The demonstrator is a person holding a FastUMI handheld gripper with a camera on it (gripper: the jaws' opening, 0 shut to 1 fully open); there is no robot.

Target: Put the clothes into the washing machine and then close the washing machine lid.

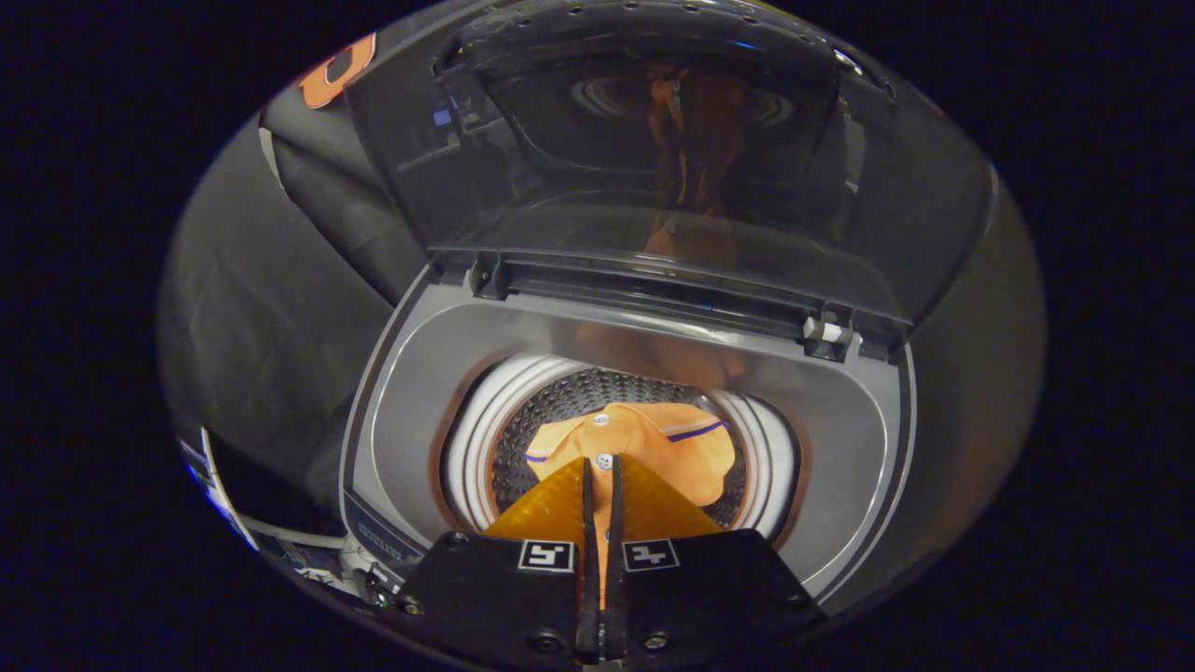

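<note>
Your gripper (600, 464) hangs over the open washing machine (868, 420), pointing down into its drum (569, 397). The two fingers (551, 509) are drawn almost together, with only a thin slit between them, and a strip of the orange shirt (644, 439) shows in that slit; they seem to be pinching the fabric near a white button, though the contact itself is hard to make out. The shirt, orange with thin purple stripes at the collar and sleeve, spreads just beyond your fingertips, inside the mouth of the drum and above its perforated wall. The lid (653, 159) stands raised at the far side of the machine, hinged behind the opening, and its dark clear panel carries a faint orange reflection.
</note>
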